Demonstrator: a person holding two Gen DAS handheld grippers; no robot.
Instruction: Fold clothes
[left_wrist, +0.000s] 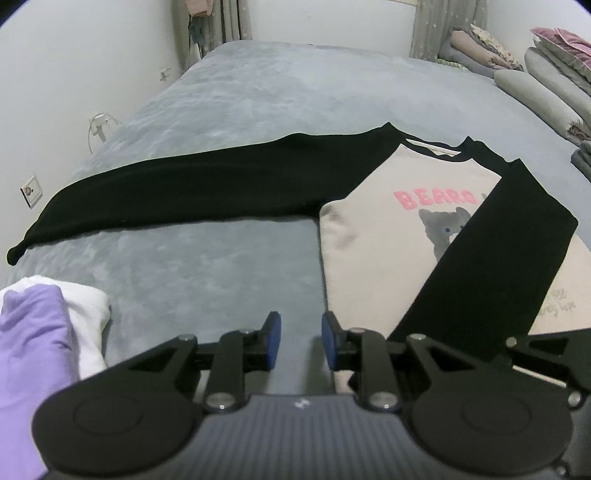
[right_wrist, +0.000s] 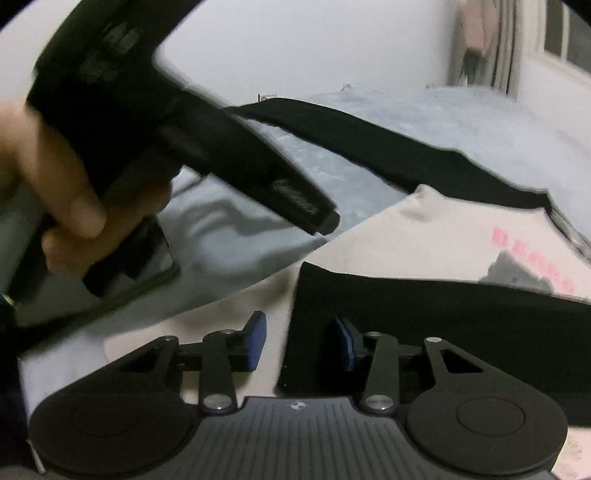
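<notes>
A cream shirt (left_wrist: 384, 258) with black sleeves, pink lettering and a grey animal print lies flat on the grey bed (left_wrist: 240, 110). One black sleeve (left_wrist: 166, 192) stretches out to the left. The other sleeve (left_wrist: 480, 266) is folded diagonally across the shirt's body. My left gripper (left_wrist: 301, 341) hovers open over bare blanket just left of the shirt's edge, with nothing between its pads. In the right wrist view my right gripper (right_wrist: 301, 341) stands open above the cuff end of the folded sleeve (right_wrist: 443, 325). The cuff's edge lies under the gap, and the pads are not pressing it.
A hand (right_wrist: 55, 184) holds the left gripper's black body at the upper left of the right wrist view. Purple cloth (left_wrist: 33, 339) and white cloth (left_wrist: 86, 310) lie at the bed's near left. Folded bedding (left_wrist: 546, 74) is stacked at the far right. A white wall runs along the left.
</notes>
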